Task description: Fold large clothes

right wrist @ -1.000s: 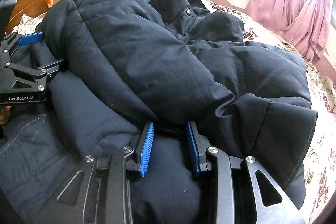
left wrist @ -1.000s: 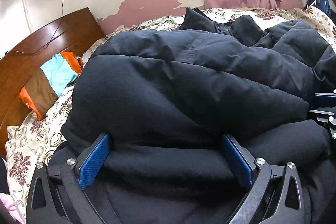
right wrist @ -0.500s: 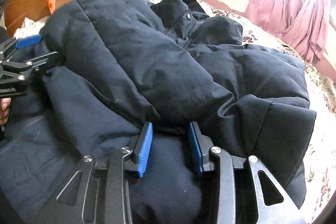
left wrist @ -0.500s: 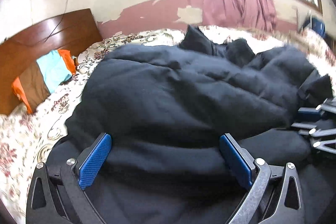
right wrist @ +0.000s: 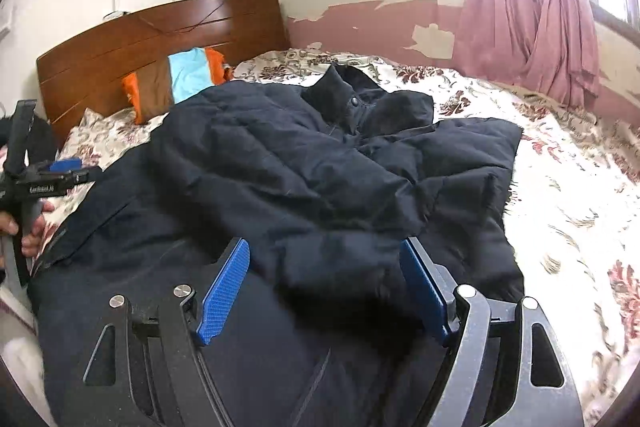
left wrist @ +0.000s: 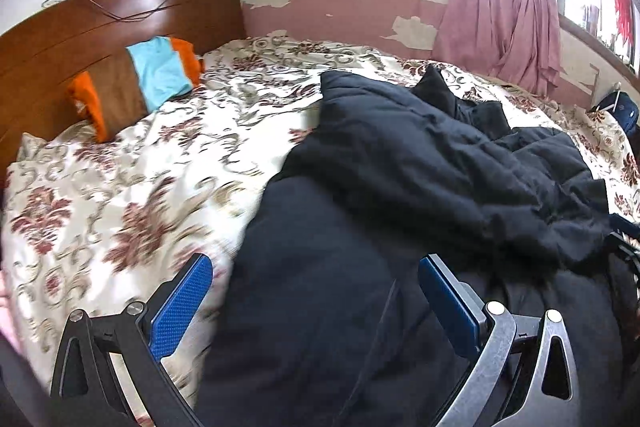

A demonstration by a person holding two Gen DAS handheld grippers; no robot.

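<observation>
A large black padded jacket lies folded over itself on the floral bedspread; its collar with a snap shows in the right wrist view, where the jacket fills the middle. My left gripper is open and empty, held above the jacket's near left edge. It also shows in the right wrist view at the far left, held by a hand. My right gripper is open and empty, above the jacket's near fold.
A wooden headboard stands at the back left with an orange, brown and blue pillow against it. A pink curtain hangs by the window at the back right. A dark bag sits at the far right.
My right gripper has opened and let go of the jacket fold. Both grippers have drawn back and up from the jacket, and the left one has shifted left over the bedspread.
</observation>
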